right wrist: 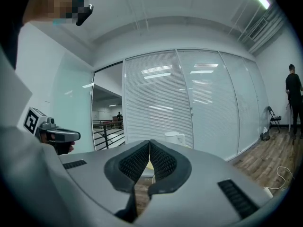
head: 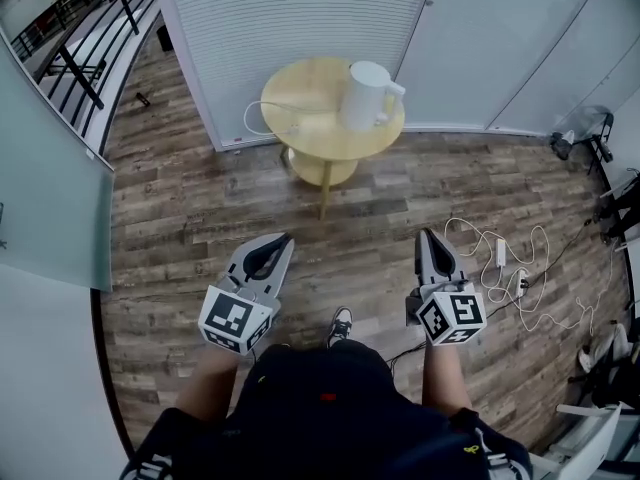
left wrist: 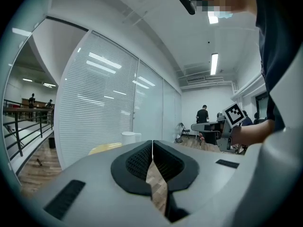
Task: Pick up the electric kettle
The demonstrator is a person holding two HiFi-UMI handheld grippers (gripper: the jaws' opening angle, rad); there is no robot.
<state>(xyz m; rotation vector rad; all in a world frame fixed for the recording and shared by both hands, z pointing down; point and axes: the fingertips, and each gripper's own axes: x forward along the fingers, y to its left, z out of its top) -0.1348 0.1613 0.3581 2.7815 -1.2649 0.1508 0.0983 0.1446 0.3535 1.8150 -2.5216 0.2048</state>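
A person stands on a wood-plank floor [head: 200,218], seen from above, holding a hand-held gripper in each hand, both stretched forward side by side and pointing nearly level.

The left hand-held gripper [head: 286,240] has its jaws pressed together, the black ribbed pads meeting at the tips, with nothing between them. The right hand-held gripper [head: 424,236] is the same: jaws closed tip to tip and empty. Each carries a cube with black-and-white square markers at its back end.

Ahead of both grippers, well apart from them, is a small round yellow table [head: 300,93] standing against a wall of white blinds. A white kettle [head: 368,95] stands upright on the table, close to its right edge, its handle turned to the right. A thin white cord [head: 262,118] loops over the table's left edge.

On the floor to the right of the right gripper lie a white power strip [head: 501,253] and tangled white cables. One shoe [head: 341,323] of the person shows between the two arms.
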